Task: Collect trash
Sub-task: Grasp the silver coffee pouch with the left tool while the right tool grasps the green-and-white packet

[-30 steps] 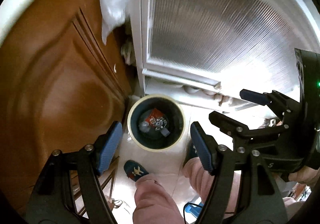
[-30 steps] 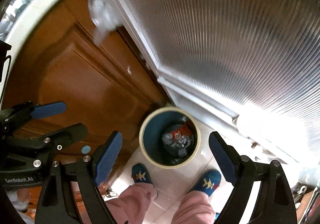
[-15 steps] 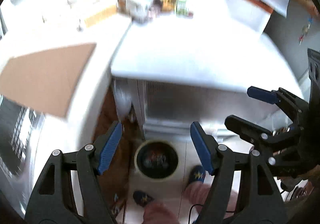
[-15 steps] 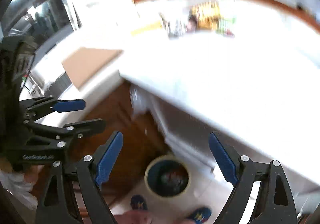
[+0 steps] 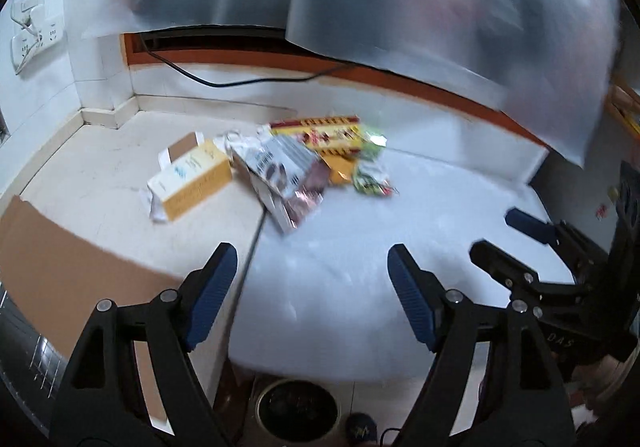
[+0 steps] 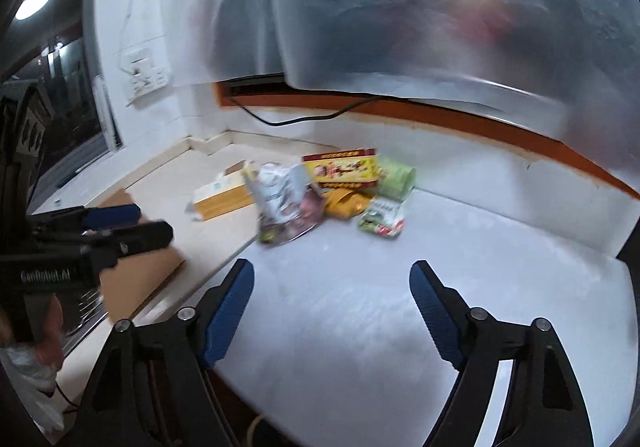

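Both pairs of jaws stand wide apart with nothing between the blue pads. The left gripper (image 5: 312, 295) hangs above the near edge of the counter (image 5: 360, 247), and the right gripper (image 6: 332, 311) hangs just beside it over the same near edge; each shows at the side of the other's view.

The trash sits in one loose heap toward the back of the counter, near the wall, well apart from both grippers. At the left of the heap lies a yellow and white carton (image 5: 192, 179) with its end flap open, resting on the beige part of the counter. Just right of it, across the seam between the beige and white parts, lie a crumpled silver-grey packet (image 5: 276, 163) and a shiny pinkish wrapper (image 5: 306, 195), touching each other. Behind them a red and yellow box (image 5: 320, 131) lies close to the back wall, with an orange pouch (image 5: 342, 169) in front of it and green wrappers (image 5: 372, 175) at the heap's right end.

A brown cardboard sheet (image 5: 60, 259) covers the counter's left near corner. Below the near edge a round bin (image 5: 298, 411) stands on the floor, its contents dark and unclear. A black cable (image 5: 240, 81) runs along the back wall under a translucent plastic sheet (image 5: 440, 7).
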Demonstrator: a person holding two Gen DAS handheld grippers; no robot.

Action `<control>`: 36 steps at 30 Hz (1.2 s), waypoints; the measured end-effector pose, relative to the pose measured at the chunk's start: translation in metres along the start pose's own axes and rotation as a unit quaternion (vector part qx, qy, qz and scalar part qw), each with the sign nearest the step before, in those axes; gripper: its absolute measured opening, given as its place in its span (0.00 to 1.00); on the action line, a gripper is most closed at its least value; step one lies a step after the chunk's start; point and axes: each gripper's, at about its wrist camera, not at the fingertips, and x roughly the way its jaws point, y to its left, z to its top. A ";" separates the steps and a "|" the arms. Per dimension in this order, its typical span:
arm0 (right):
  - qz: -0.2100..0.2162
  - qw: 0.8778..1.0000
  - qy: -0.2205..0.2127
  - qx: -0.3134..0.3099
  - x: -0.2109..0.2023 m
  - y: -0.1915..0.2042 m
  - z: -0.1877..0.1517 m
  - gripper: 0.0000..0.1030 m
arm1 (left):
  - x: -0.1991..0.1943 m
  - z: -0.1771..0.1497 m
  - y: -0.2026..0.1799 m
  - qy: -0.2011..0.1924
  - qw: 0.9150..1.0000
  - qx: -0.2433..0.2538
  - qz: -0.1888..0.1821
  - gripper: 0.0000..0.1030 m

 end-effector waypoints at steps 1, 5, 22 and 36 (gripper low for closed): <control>0.000 1.000 0.006 -0.001 0.015 -0.009 0.005 0.74 | 0.013 0.006 0.003 0.000 1.000 -0.006 0.001 0.73; 0.001 0.999 0.046 0.003 0.075 -0.034 0.016 0.69 | 0.069 0.027 0.023 0.020 0.998 -0.052 0.011 0.73; 0.002 0.988 0.114 -0.105 0.218 -0.031 0.020 0.57 | 0.219 0.037 0.081 0.114 0.974 -0.191 0.039 0.73; -0.002 0.984 0.128 -0.123 0.240 -0.028 0.012 0.14 | 0.243 0.026 0.076 0.121 0.970 -0.204 0.056 0.05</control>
